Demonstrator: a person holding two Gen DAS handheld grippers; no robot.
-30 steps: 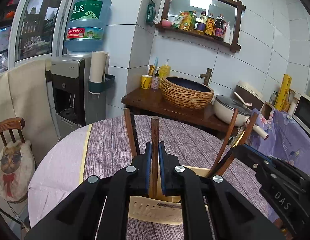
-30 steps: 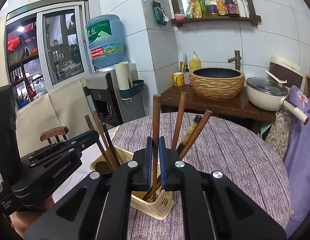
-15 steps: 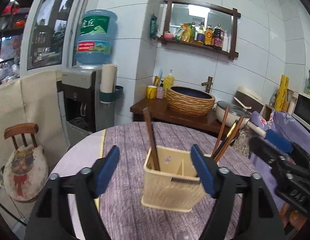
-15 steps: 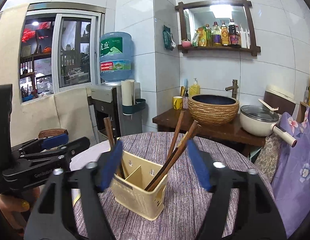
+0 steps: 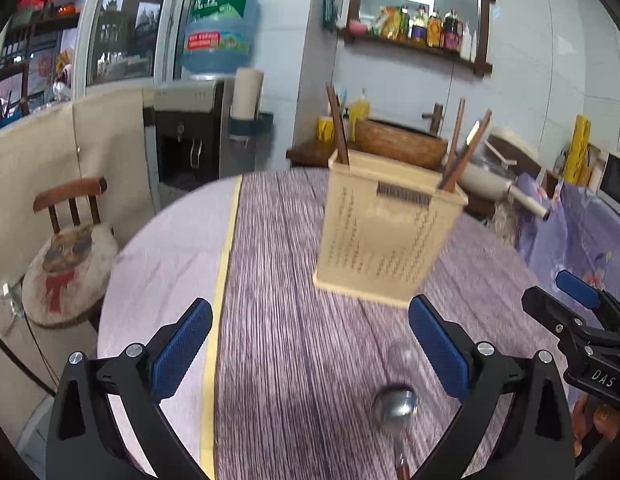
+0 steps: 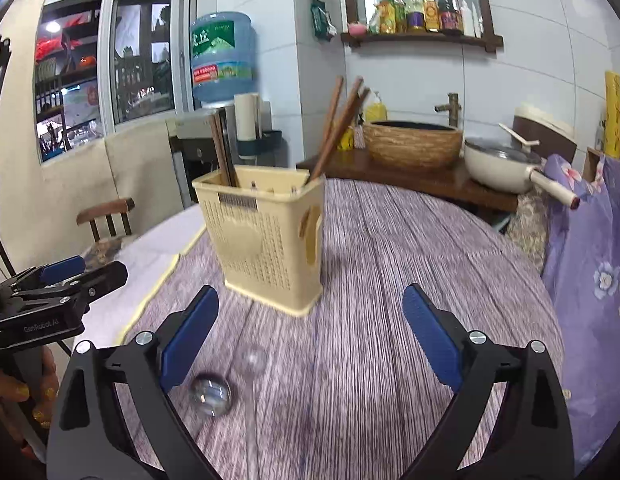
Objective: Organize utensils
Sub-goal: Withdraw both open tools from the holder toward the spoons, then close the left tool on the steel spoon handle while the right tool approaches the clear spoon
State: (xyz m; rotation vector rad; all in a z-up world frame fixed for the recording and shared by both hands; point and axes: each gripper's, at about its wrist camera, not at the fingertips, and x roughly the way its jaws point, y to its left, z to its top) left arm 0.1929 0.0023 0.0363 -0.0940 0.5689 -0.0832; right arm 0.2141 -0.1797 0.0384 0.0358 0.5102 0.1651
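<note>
A cream slotted utensil basket (image 5: pixel 389 236) (image 6: pixel 266 236) stands on the round table's purple striped cloth (image 5: pixel 286 360). Brown chopsticks (image 5: pixel 337 128) stand in its left compartment and more chopsticks (image 5: pixel 465 144) lean in its right one. Two spoons lie on the cloth nearer to me, a metal spoon (image 5: pixel 394 402) (image 6: pixel 210 394) and a clear spoon (image 6: pixel 250 358). My left gripper (image 5: pixel 310 301) hangs in front of the basket, its jaws opening with nothing between them. My right gripper (image 6: pixel 310 300) stands likewise short of the basket, jaws opening and empty.
A wooden chair with a cat cushion (image 5: pixel 66 264) stands left of the table. Behind are a water dispenser (image 5: pixel 190 136), a side table with a woven basin (image 6: pixel 413 144) and a white pan (image 6: pixel 501 164). Purple floral cloth (image 6: pixel 589 280) hangs at the right.
Each gripper was shut on a chopstick over the basket. Both have opened, let go and drawn back and down. The chopsticks now stand in the basket.
</note>
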